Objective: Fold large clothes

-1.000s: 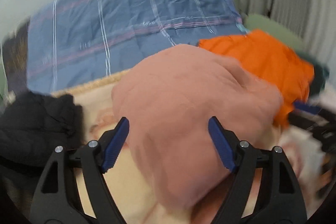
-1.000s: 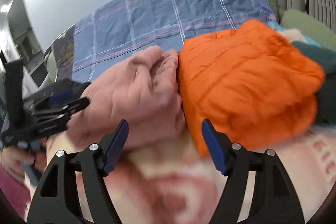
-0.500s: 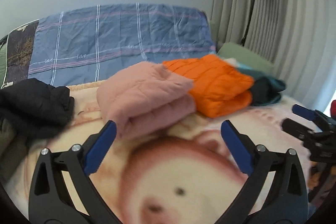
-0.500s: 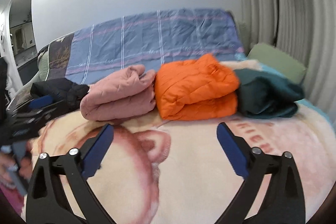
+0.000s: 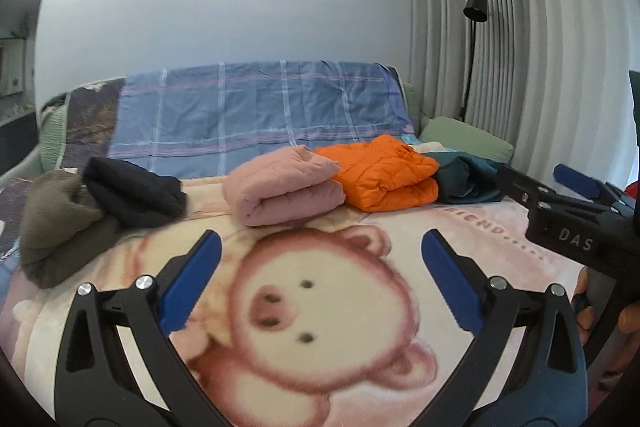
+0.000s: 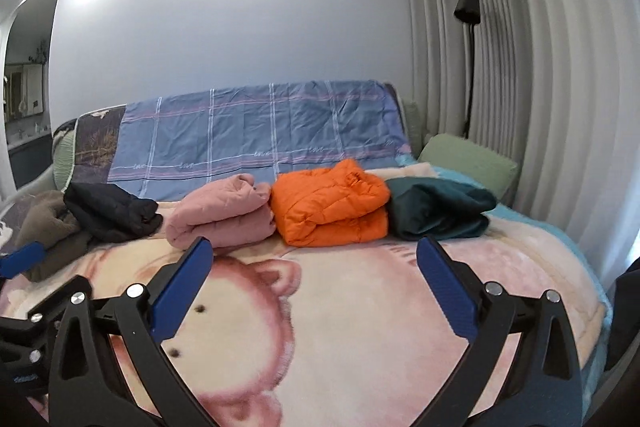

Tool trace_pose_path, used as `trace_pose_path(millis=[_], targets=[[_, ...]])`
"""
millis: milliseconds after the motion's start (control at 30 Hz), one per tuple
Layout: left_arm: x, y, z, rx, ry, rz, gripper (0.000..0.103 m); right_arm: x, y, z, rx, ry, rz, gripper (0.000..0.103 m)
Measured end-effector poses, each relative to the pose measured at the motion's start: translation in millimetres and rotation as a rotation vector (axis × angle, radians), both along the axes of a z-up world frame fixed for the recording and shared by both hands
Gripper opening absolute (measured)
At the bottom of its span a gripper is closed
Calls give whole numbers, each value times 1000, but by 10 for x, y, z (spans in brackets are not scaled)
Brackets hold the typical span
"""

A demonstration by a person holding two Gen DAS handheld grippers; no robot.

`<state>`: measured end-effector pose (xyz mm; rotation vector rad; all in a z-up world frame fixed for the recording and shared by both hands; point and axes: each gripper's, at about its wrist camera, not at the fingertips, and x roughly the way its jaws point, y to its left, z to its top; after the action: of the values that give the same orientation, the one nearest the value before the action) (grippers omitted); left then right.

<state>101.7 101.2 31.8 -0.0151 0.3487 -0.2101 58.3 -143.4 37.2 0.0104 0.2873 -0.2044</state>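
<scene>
Three folded jackets lie in a row at the far side of the bed: a pink one (image 5: 286, 189) (image 6: 224, 213), an orange one (image 5: 386, 173) (image 6: 330, 205) and a dark teal one (image 5: 466, 179) (image 6: 438, 205). To their left sit an unfolded black garment (image 5: 134, 193) (image 6: 110, 211) and a brown-olive one (image 5: 56, 227) (image 6: 44, 231). My left gripper (image 5: 320, 281) hangs open over the bear blanket, well short of the clothes, nothing between its fingers. My right gripper (image 6: 314, 285) is open and empty too; it also shows in the left wrist view at the right edge (image 5: 568, 203).
The bed is covered by a pink bear-print blanket (image 5: 320, 307) (image 6: 340, 327). A blue plaid cover (image 5: 256, 111) drapes the headboard, a green pillow (image 5: 466, 139) lies at the right. Curtains and a black floor lamp (image 5: 474, 7) stand right. A hand (image 5: 624, 319) holds the right gripper.
Both grippers opened off the pink jacket and pulled back from the clothes, rising a little. The pink jacket now lies folded beside the orange one.
</scene>
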Motion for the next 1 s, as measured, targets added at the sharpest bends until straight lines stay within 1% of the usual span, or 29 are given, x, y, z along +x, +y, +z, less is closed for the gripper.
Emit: trace_pose_path(millis=[67,133,233,367,533,733,900,1000], targets=[[-147,-28,-18,5,-9,22,101,-85,16,-29,-11,3,-7,102],[-251,-68,-35,20,-9,38,101,-162,6,-51,8,15,7,102],[-321,-115,-46,44,17,48,101,-238,-27,-75,26,38,18,102],[-387,-149,-41,31,43,43,101,-357,-80,-125,28,45,16,102],[-497,-223,-29,63,26,74,101,-499,-167,-150,33,56,20,102],[-578,-286,-29,64,42,83,101,-637,-228,-195,31,63,25,102],[-650,-327,-29,85,12,123,101,-705,-211,-232,16,72,33,102],[-683,-348,-57,89,8,129,101,-718,-163,-258,-4,80,47,102]])
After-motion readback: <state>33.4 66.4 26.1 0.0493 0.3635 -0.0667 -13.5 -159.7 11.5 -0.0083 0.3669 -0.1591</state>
